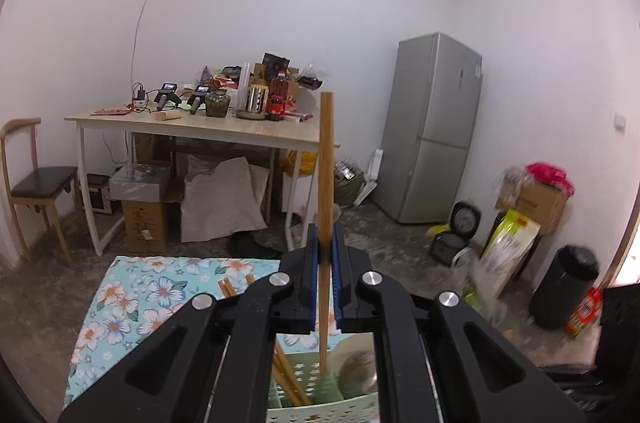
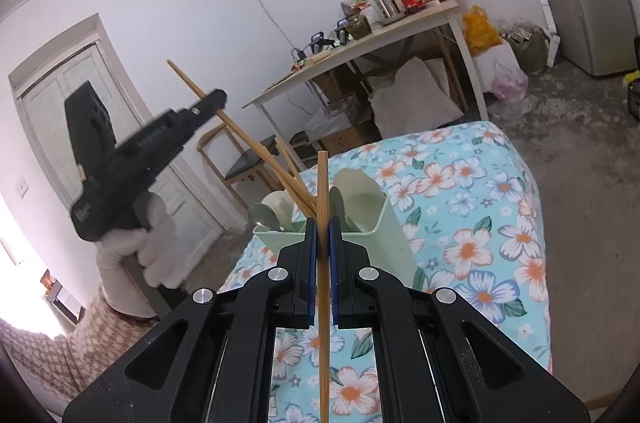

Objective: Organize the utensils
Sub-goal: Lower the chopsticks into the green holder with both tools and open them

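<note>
Here we see the green holder (image 2: 384, 223) half hidden behind our right claw (image 2: 322, 235), chopsticks and spoons inside; both claws, left (image 1: 327, 243) too, clamp a chopstick each.

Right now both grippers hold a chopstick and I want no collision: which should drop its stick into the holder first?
Probably the left gripper: its chopstick stands upright, tip already inside the green holder. The right gripper holds its chopstick short of the holder.
</note>
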Tool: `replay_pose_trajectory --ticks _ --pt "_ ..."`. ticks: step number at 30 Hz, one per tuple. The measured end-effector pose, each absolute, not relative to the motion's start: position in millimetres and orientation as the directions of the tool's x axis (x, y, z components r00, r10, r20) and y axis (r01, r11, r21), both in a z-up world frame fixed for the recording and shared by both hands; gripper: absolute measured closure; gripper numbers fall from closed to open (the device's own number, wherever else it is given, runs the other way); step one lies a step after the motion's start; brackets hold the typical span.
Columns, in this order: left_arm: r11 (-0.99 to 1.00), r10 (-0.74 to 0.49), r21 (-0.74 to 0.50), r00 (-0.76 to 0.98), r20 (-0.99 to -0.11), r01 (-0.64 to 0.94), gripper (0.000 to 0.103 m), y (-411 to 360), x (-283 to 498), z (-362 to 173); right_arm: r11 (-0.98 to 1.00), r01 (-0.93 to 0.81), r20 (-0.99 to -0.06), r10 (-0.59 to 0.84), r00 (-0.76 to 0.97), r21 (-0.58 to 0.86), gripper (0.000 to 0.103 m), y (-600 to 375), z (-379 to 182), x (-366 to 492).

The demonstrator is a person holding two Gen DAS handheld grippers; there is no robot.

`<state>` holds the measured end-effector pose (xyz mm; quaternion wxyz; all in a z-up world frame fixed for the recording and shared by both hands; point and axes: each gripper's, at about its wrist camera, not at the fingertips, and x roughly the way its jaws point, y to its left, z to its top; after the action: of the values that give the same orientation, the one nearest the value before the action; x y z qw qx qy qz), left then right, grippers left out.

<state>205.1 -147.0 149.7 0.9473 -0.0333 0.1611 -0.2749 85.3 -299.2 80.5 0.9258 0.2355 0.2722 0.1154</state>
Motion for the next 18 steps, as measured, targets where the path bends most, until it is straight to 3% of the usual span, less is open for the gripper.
replay_pose_trajectory --ticks 9,11,13,18 --pt "0.844 -0.531 -0.126 0.78 -0.33 0.521 0.095 -161 209 108 0.863 -0.073 -0.469 0.342 0.814 0.501 0.099 -300 75 89" --pt "0.839 -0.539 -0.14 0.772 -0.338 0.525 0.073 -157 207 103 0.863 -0.072 -0.471 0.341 0.813 0.5 0.099 -300 76 88" --pt "0.836 -0.546 -0.157 0.771 -0.328 0.526 0.058 -153 203 102 0.864 -0.073 -0.47 0.34 0.815 0.498 0.099 -300 77 88" --pt "0.848 -0.53 -0.167 0.788 -0.314 0.504 0.042 -136 186 108 0.868 -0.085 -0.454 0.336 0.825 0.489 0.099 -299 83 84"
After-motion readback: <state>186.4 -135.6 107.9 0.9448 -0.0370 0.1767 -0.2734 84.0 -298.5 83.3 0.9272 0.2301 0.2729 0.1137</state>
